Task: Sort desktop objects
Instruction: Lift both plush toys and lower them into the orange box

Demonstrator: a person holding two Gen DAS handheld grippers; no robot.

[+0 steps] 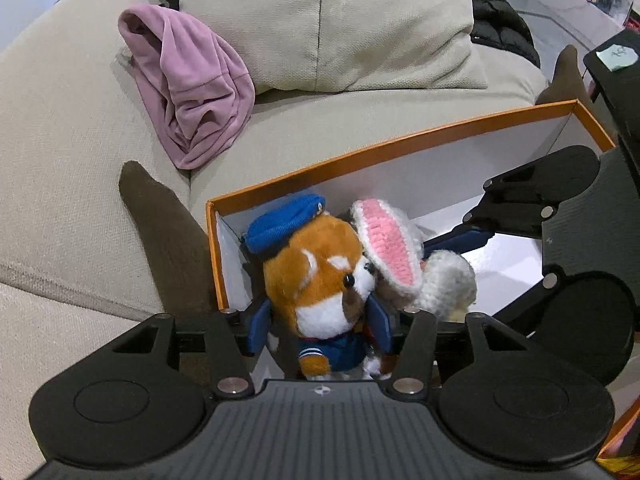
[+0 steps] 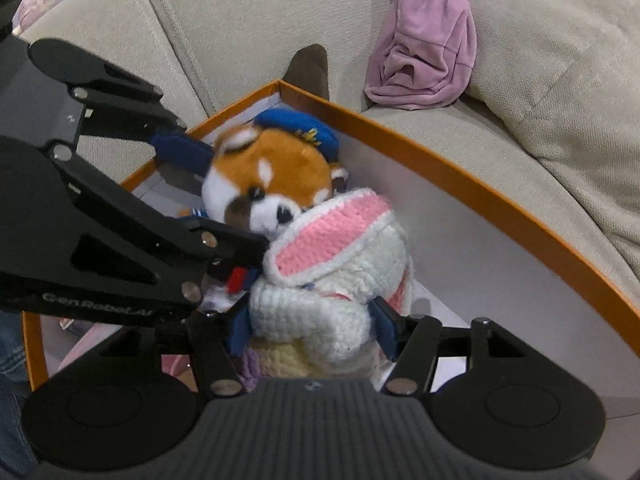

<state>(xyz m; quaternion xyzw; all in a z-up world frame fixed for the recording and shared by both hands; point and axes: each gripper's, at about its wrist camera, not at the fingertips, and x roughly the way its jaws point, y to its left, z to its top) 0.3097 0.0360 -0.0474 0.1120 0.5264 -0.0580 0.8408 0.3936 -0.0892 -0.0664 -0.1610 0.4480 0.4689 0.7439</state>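
An orange-rimmed box [image 1: 360, 156] with white inner walls lies on a beige sofa. Inside it stands a brown-and-white plush dog [image 1: 316, 276] in a blue cap and sailor suit. My left gripper [image 1: 320, 328] straddles its body, blue pads a little off each side, open. Leaning on the dog's face is a white crocheted bunny [image 2: 320, 312] with a pink-lined ear [image 2: 332, 232]. My right gripper [image 2: 312, 328] brackets the bunny's body; its pads sit right at the knit without squeezing it, open. Both toys [image 2: 276, 172] are low in the box [image 2: 440, 168].
A crumpled purple garment [image 1: 192, 88] lies on the sofa seat [image 1: 60, 140] behind the box, beside a beige cushion [image 1: 328, 20]. A black jacket [image 1: 500, 20] is at the back right. A dark brown fabric shape [image 1: 160, 232] rests against the box's left corner.
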